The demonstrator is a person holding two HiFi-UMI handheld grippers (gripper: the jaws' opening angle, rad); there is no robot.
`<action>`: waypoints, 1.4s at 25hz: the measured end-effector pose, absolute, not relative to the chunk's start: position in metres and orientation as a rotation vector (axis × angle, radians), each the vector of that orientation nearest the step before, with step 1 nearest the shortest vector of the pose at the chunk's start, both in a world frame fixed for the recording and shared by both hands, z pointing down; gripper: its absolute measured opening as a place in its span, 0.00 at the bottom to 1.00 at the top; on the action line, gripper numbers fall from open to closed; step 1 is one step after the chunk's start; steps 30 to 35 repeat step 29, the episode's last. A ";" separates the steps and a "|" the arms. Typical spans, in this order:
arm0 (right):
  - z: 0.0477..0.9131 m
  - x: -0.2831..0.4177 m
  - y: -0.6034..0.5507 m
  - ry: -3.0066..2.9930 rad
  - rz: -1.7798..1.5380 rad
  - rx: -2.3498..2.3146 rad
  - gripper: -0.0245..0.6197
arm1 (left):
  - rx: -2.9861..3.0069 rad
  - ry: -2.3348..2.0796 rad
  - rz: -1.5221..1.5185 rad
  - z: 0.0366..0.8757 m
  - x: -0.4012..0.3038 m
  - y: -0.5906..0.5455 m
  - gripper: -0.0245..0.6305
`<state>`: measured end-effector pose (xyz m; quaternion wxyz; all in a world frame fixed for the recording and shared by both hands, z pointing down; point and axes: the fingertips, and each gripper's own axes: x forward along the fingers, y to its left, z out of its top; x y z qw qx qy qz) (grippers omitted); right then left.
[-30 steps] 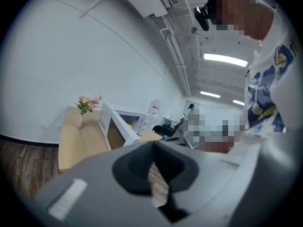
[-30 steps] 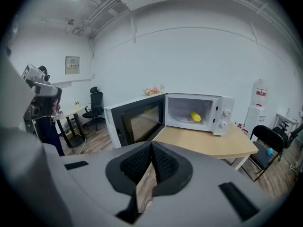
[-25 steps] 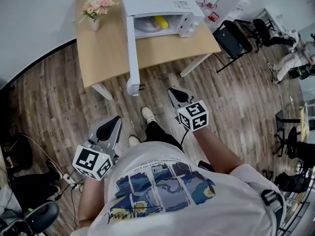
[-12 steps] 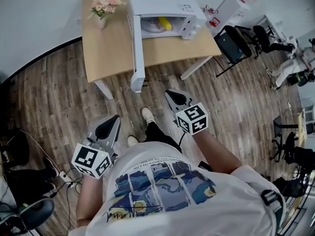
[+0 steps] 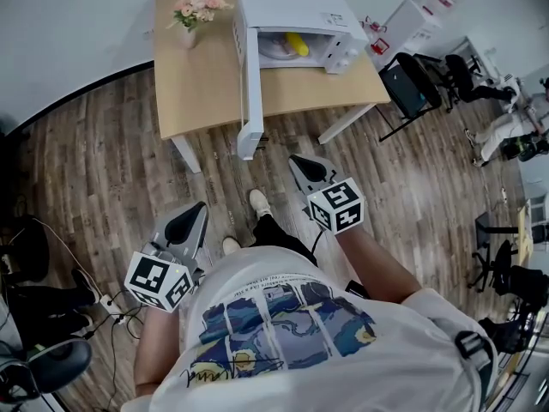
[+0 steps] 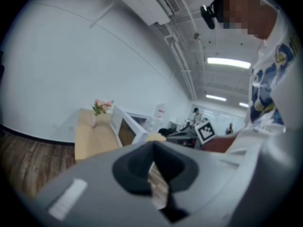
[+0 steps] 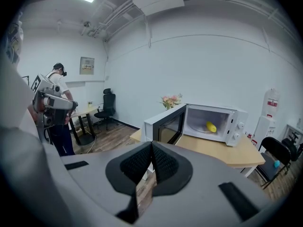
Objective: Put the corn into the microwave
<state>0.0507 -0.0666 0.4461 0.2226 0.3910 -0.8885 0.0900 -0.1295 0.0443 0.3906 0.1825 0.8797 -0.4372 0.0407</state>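
Corn (image 5: 297,44) lies inside the microwave (image 5: 296,7) on the bench (image 5: 206,84), a yellow cob resting on the turntable with its long axis slanting across the cavity. It sits ahead of both claws and well apart from them. The right claw (image 5: 302,161) is the nearer and looks straight into the cavity; the left claw (image 5: 199,211) sees mostly the open door (image 5: 250,93), which juts off the bench toward the person. Both claws are closed tip to tip on nothing. The placing looks done, and I judge only the door remains.
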 end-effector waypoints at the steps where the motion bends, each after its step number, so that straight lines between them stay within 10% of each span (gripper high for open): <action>1: 0.445 0.050 -0.066 -2.453 0.246 1.080 0.05 | 2.481 -1.235 0.112 0.391 -0.131 0.045 0.05; 35: 0.444 0.063 -0.079 -2.448 0.241 1.109 0.05 | 2.461 -1.223 0.117 0.398 -0.125 0.036 0.05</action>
